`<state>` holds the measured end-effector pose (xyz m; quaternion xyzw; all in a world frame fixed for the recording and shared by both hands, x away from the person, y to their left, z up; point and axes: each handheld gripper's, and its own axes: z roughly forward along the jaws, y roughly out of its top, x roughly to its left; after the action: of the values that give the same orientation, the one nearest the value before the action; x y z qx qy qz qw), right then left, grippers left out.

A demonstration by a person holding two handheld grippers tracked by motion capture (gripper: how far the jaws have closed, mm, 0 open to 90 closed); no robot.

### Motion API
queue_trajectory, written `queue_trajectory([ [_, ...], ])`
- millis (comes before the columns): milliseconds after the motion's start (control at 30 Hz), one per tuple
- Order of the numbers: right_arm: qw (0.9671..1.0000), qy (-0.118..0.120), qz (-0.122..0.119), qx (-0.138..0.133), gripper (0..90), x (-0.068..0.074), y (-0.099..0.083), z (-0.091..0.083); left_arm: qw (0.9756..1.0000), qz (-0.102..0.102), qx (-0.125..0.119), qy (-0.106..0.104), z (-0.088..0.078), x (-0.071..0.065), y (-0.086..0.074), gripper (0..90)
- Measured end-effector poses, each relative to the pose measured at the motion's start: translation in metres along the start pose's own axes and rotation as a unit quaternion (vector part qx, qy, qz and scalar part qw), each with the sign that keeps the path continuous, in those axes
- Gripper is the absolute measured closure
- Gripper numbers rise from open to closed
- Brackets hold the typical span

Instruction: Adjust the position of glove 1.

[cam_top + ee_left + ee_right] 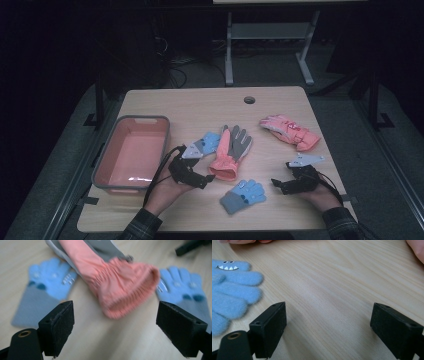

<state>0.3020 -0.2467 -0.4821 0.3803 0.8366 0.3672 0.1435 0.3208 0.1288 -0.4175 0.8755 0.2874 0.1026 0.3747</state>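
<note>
Lighting: from my remote seat I log the high view as dim, the room beyond the pale wooden table [200, 107] almost black; light falls from above onto the tabletop alone. Glare: one white streak on the floor of the salmon plastic tub with grey rim [131, 178]. Shadows: soft and short under each black jaw. Blur: in the left gripper view I see the coral ribbed-cuff glove [120, 290] smeared, with the light-blue knitted gloves [47, 280] soft. Focus: the right gripper view renders wood grain crisply; its fuzzy blue monster-face glove [232, 287] is slightly soft.
</note>
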Motion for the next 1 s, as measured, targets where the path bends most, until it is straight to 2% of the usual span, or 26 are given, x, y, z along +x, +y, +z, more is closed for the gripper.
queue_trajectory([
  [333, 1.0, 0.0, 0.0, 0.0, 12.6, 0.0, 0.0, 0.0, 0.9998, -0.006, -0.005, 0.02, 0.013, 0.024, 0.028, 15.0],
  [500, 1.0, 0.0, 0.0, 0.0, 12.5, 0.0, 0.0, 0.0, 0.9994, -0.015, -0.012, 0.028, 0.022, 0.037, 0.038, 24.1],
  [600, 1.0, 0.001, 0.0, 0.0, 12.5, 0.0, 0.0, 0.0, 0.9988, -0.018, -0.012, 0.043, 0.028, 0.046, 0.042, 32.6],
  [700, 1.0, 0.001, 0.0, 0.0, 12.4, 0.0, 0.0, 0.0, 0.9985, -0.022, 0.005, 0.05, 0.035, 0.053, 0.044, 39.9],
  [800, 1.0, 0.001, 0.0, 0.0, 12.4, 0.0, 0.0, 0.0, 0.9972, -0.025, 0.013, 0.069, 0.04, 0.06, 0.042, 50.5],
  [900, 1.0, 0.001, -0.001, 0.0, 12.2, 0.0, 0.0, 0.0, 0.9955, -0.029, 0.033, 0.083, 0.046, 0.068, 0.037, 66.2],
  [1000, 1.0, 0.002, -0.002, 0.0, 12.2, 0.0, 0.0, 0.0, 0.9927, -0.042, 0.051, 0.101, 0.052, 0.073, 0.033, 84.6],
])
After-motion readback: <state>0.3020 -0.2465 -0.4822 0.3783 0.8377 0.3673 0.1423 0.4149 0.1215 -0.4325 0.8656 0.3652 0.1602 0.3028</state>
